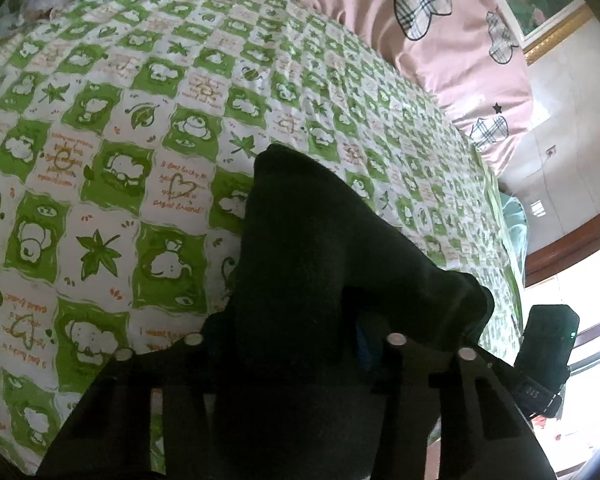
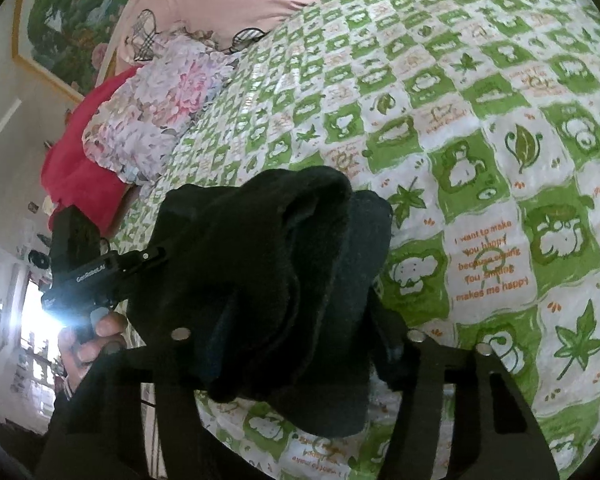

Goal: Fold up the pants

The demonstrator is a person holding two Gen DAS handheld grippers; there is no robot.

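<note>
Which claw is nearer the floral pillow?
Left. The left claw is at the floral pillow's side of the bed; the right claw holds the black pants farther from it.

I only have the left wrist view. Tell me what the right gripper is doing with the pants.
Observer: The right gripper is shut on a bunched fold of the black pants. The cloth drapes over both its fingers.
Operator: Report what else is near it.
Observer: A bare hand grips a black handle at the lower-left edge of the right wrist view.
Operator: Describe the far end of the bed.
Observer: A red cloth lies under the floral pillow at the bed's edge.
</note>
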